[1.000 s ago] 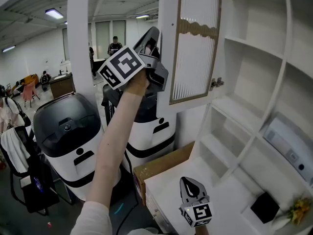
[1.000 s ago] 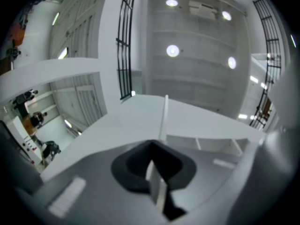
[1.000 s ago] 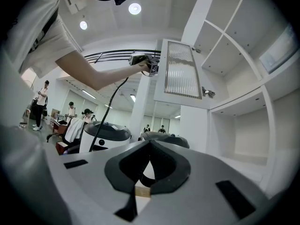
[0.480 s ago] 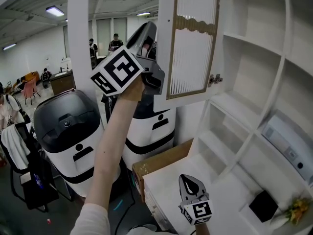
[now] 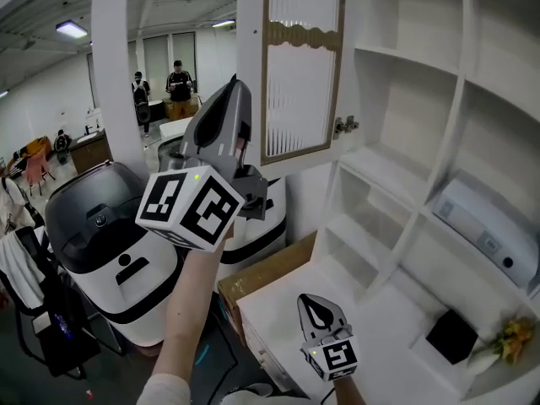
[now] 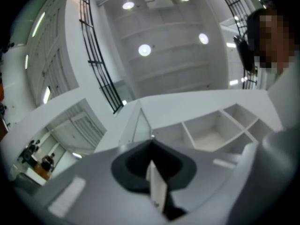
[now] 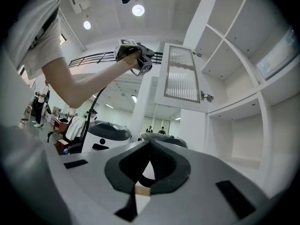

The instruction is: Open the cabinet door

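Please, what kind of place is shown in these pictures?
Probably a large workshop or test hall, not a home: a white shelf cabinet stands beside bulky white-and-black machines, and people stand in the open hall behind, under strip lights.

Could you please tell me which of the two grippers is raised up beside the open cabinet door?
The left gripper, held high next to the ribbed-glass door; the right gripper sits low over the white counter.

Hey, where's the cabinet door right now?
In the head view the cabinet door hangs open at top centre, hinged to the white shelving at its right, the left gripper just below-left of it.
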`<state>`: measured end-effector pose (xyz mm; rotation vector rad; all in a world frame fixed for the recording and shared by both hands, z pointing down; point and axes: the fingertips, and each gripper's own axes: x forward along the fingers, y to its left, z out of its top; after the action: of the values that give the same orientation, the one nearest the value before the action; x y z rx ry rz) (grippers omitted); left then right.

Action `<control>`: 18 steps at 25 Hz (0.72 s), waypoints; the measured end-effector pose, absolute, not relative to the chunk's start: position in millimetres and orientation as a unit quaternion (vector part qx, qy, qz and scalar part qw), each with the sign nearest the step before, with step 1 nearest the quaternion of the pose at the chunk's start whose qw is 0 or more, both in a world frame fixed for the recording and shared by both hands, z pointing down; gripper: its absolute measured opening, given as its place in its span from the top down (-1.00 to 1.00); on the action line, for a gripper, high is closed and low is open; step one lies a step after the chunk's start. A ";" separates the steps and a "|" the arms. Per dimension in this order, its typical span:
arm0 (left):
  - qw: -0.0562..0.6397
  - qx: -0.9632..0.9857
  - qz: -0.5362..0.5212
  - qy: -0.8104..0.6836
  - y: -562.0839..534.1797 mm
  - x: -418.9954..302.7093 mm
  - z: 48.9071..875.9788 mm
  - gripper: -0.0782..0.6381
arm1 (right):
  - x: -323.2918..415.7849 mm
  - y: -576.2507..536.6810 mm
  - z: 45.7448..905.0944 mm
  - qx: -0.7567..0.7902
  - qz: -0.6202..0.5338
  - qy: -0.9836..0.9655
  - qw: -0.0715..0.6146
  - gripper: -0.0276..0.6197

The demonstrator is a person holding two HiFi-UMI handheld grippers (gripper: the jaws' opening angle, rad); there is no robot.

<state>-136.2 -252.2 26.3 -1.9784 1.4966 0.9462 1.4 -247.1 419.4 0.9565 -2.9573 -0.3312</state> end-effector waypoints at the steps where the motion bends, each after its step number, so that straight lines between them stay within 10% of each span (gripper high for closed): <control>1: 0.250 -0.720 0.334 0.554 -249.0 -130.4 33.8 0.77 | 0.8 -247.8 419.4 0.307 -0.106 -0.946 0.006 0.91; 9: 0.325 -0.681 0.199 0.626 -233.8 -100.0 116.6 0.77 | 3.2 -248.6 425.7 0.328 -0.120 -0.937 0.012 0.91; 18: 0.238 -0.697 0.146 0.661 -244.5 -82.0 241.9 0.77 | 9.8 -257.1 417.8 0.365 -0.126 -0.922 -0.006 0.91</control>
<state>-82.0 -244.5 241.9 -1.9092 1.8112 0.3994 9.8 -257.1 417.8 1.1502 -2.9088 -0.3981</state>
